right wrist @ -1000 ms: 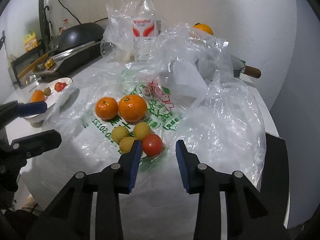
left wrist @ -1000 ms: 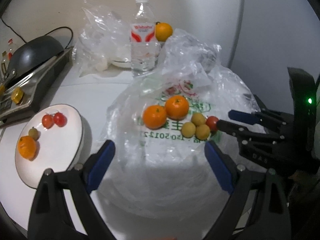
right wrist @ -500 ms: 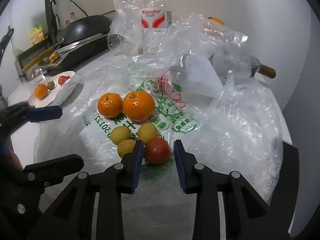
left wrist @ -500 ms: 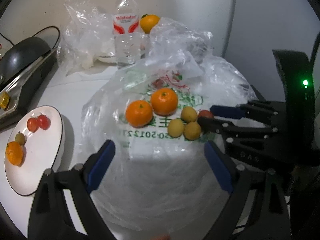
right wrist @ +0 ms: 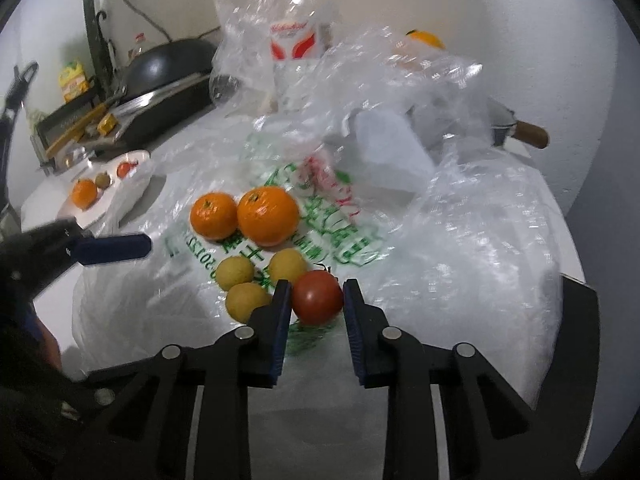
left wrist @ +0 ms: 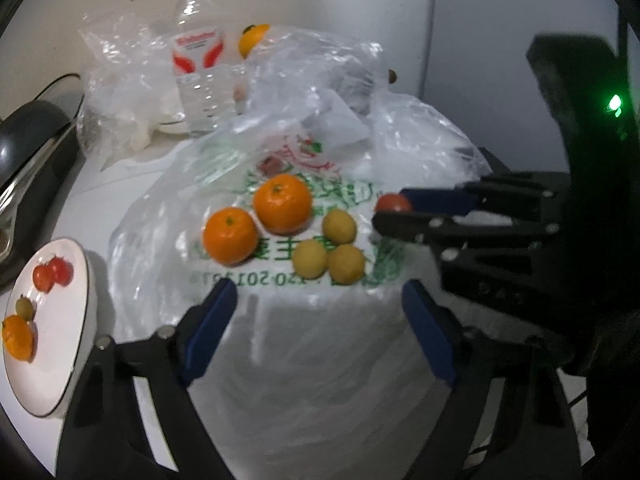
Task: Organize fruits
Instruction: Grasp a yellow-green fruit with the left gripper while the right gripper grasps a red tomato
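Gripping the red tomato [right wrist: 317,297], your right gripper [right wrist: 314,300] has both blue pads against its sides, jaws drawn in narrow around it; it sits on the printed plastic bag [right wrist: 344,216] spread over the table. Your left gripper [left wrist: 316,320] hangs wide apart with nothing between the pads, jaws having just been closing a little, aimed down at the bag's near edge. Just beyond the tomato you have three small yellow fruits [right wrist: 236,273] bunched together, touching or nearly so. Past those, two oranges [right wrist: 267,215] side by side on the green print, the bigger one on the right from your right wrist view. Off to the left, the white plate [left wrist: 60,360] sits beside the bag with one small orange, one greenish fruit and two small tomatoes on it. Farther back you have a crumpled clear bag, a water bottle [left wrist: 198,56] standing upright, another orange [left wrist: 253,38] behind it near the wall, and a dark pan [right wrist: 168,64] at far left.
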### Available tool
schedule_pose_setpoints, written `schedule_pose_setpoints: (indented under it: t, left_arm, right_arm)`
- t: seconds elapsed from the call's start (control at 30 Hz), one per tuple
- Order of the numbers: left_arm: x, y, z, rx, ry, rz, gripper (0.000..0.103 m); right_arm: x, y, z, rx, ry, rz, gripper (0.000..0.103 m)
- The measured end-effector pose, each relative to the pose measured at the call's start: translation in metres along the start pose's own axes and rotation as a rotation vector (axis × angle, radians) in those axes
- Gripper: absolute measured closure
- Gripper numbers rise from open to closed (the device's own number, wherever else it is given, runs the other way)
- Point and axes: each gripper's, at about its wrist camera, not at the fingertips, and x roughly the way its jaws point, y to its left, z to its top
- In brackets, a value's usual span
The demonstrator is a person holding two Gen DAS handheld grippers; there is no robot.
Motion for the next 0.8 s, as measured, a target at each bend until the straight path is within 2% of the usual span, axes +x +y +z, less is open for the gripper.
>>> schedule_pose_setpoints:
  t: [0.03,0.1,0.2,0.3,0.7,0.8]
  left_arm:
    - [0.002,-0.003,0.001,0.01,0.002,-0.001,0.028]
    - [0.008,-0.007,0.003,0.022,0.015,-0.017,0.033]
    - [0.017,-0.01,0.004,0.027,0.04,-0.029,0.046]
    - [0.027,-0.011,0.005,0.026,0.07,-0.029,0.051]
    - [0.046,-0.002,0.018,-0.023,0.104,-0.053,0.053]
    - [0.051,0.001,0.022,-0.048,0.107,-0.065,0.057]
  right_arm:
    - [-0.004,-0.003,0.001,0.007,-0.01,-0.003,0.075]
    - [-0.01,-0.009,0.001,0.019,-0.032,-0.004,0.075]
    - [-0.017,-0.013,0.002,0.027,-0.054,-0.002,0.075]
    - [-0.02,-0.015,0.001,0.027,-0.064,0.005,0.075]
    - [-0.025,-0.016,-0.001,0.029,-0.08,0.022,0.075]
    - [-0.025,-0.017,-0.002,0.037,-0.084,0.022,0.075]
